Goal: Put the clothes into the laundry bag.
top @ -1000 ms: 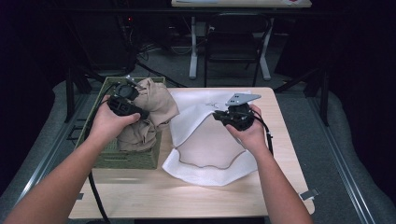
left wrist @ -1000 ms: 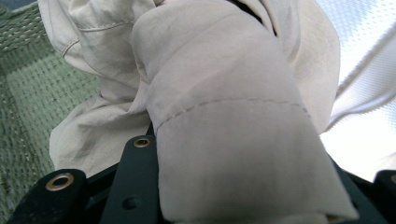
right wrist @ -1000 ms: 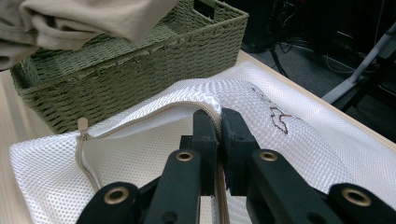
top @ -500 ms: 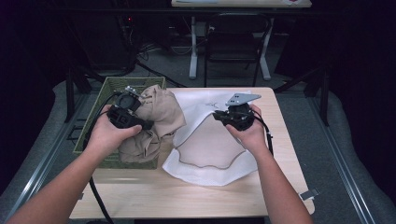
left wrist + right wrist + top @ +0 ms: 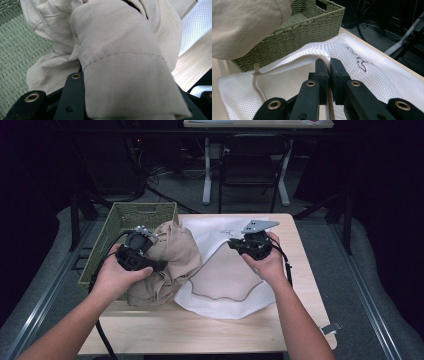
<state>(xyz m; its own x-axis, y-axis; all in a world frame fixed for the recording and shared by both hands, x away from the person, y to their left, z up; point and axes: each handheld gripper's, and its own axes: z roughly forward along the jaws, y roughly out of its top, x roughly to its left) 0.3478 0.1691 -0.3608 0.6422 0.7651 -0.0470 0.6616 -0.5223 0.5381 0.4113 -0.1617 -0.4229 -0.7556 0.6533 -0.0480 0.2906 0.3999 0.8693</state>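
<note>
A crumpled beige garment hangs half out of the green woven basket, over its right rim. My left gripper is shut on a thick fold of that beige garment, which covers the jaws. A white mesh laundry bag lies on the table to the right with its mouth facing the garment. My right gripper is shut on the zipper edge of the mesh bag and holds the upper layer lifted; in the right gripper view its jaws pinch the mesh beside the zipper.
The wooden table has bare surface in front of and to the right of the bag. The basket stands at the table's left edge. Behind the table are a chair, another table's legs and cables on the floor.
My left hand has drawn the beige garment toward me and rightward, out of the basket toward the bag's mouth. The right hand and the bag have stayed put.
</note>
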